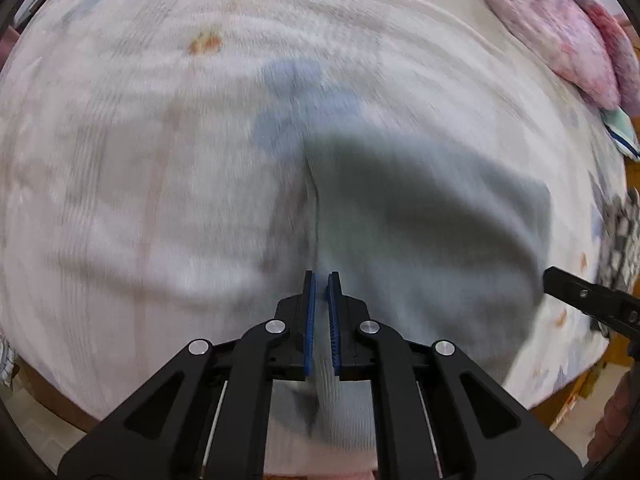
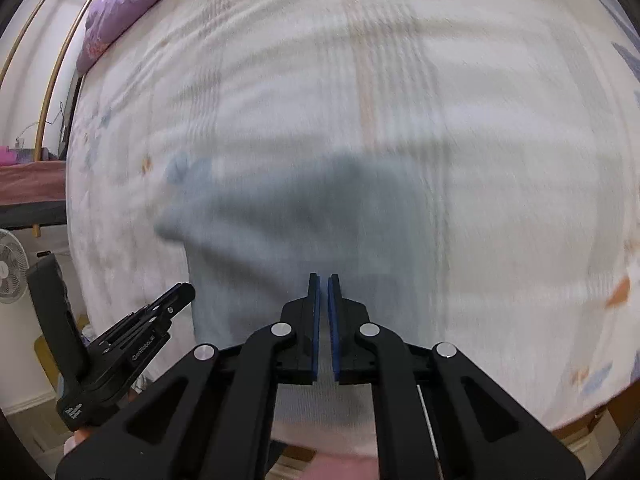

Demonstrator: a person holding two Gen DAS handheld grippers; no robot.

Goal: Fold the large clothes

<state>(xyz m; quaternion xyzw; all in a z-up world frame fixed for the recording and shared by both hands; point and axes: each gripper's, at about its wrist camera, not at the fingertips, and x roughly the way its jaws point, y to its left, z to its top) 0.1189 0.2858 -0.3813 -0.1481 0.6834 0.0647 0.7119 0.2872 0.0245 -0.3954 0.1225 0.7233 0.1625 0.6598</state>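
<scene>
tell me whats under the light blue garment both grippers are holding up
Under the light blue garment lies the patterned white bedsheet, with the garment's shadow on it. The sheet directly behind the hanging cloth is covered.

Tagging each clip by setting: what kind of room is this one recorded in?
Most likely a bedroom. The work surface is a bed with a pale patterned bedsheet; bunched purple bedding lies at its far edge, a standing fan is beside it, and a light blue garment lies spread on the sheet.

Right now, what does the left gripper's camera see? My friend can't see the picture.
The left gripper is shut on a pale blue piece of clothing, which hangs over a bed with a light patterned cover. The picture is blurry. A pink blanket lies at the top right, and the right gripper pokes in from the right edge.
</scene>
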